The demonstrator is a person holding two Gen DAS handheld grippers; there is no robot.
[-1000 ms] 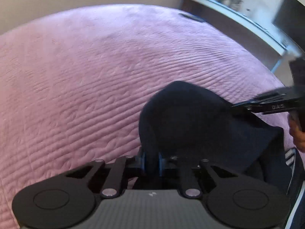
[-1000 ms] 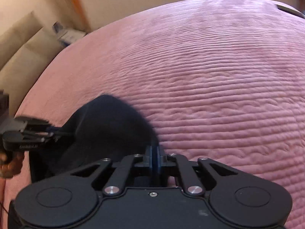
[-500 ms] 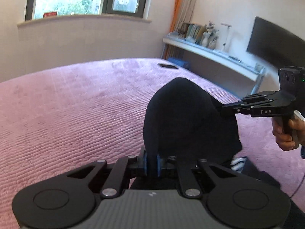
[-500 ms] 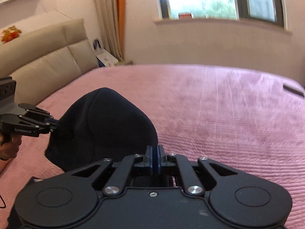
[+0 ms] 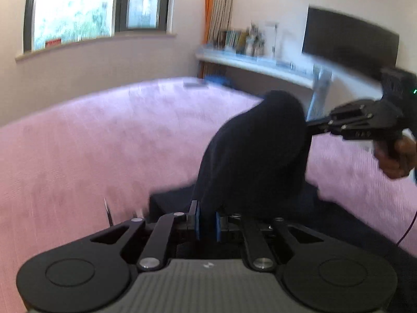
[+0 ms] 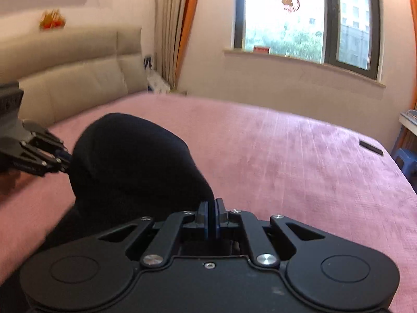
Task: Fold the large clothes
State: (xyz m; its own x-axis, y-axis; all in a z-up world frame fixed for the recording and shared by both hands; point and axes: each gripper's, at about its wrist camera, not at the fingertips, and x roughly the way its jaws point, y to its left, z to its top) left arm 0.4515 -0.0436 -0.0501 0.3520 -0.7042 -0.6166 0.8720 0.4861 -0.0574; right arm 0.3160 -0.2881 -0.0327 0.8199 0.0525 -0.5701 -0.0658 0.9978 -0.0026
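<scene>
Up off the bed it goes: the dark garment is lifted between both tools, bulging into a rounded hump above the pink quilted cover. The left tool has its blue pads nearly together with a fold of the dark cloth pinched between them. From the right wrist camera, the right tool has its pads pressed tight, with the garment running down to their tips.

Each view catches the other side. The left camera shows the right tool coming in from the right, its tips buried in the cloth's far edge, a hand on its grip; it also takes in a shelf of books and a dark screen on the wall. The right camera shows the left tool entering at the left edge, biting the cloth's side, plus a beige padded headboard and the window.

The garment's held edge stretches roughly sideways from one tool to the other, hump bowing upward; the remainder hangs down and trails onto the bed below, near the camera. Its exact shape is hard to tell through the blur.
</scene>
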